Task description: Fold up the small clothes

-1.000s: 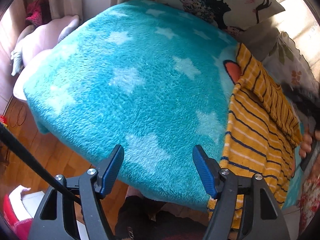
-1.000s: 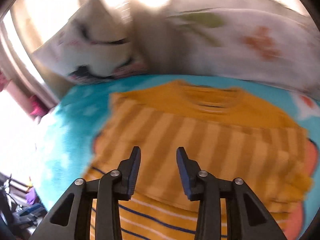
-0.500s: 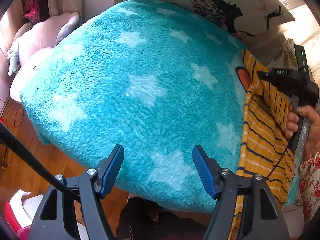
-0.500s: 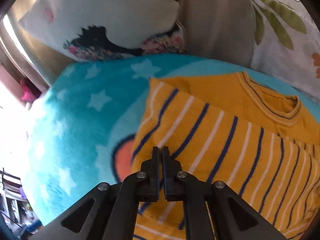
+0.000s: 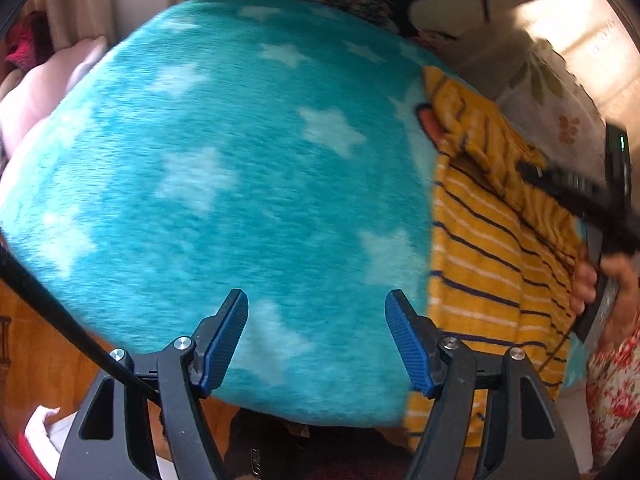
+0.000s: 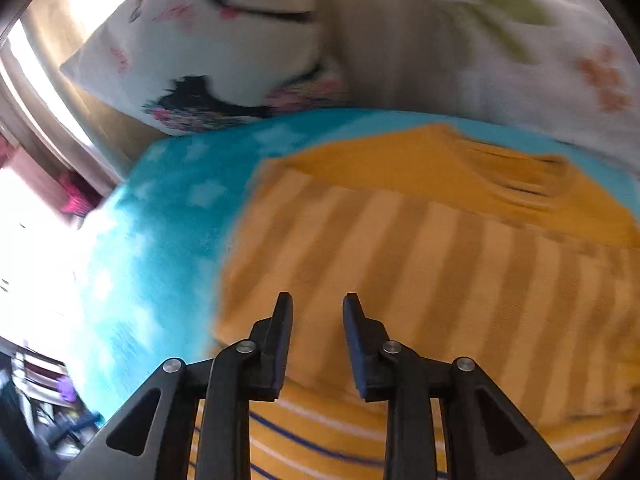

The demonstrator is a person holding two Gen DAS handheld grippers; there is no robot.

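So far we read the fold as partly done. Our right gripper [image 6: 316,316] hovers with its fingers a narrow gap apart, holding nothing; the striped sweater [image 6: 420,264] lies directly ahead of and beneath them on the star blanket [image 6: 160,232], one side apparently already turned in, though blur hides the detail. Our left gripper [image 5: 316,340] has its fingers spread wide and empty over bare blanket [image 5: 224,152]; the sweater [image 5: 480,248] sits just beyond its right finger. Left to do, we judge: the remaining side and the final halving. Pillows [image 6: 224,52] stand beyond the garment.
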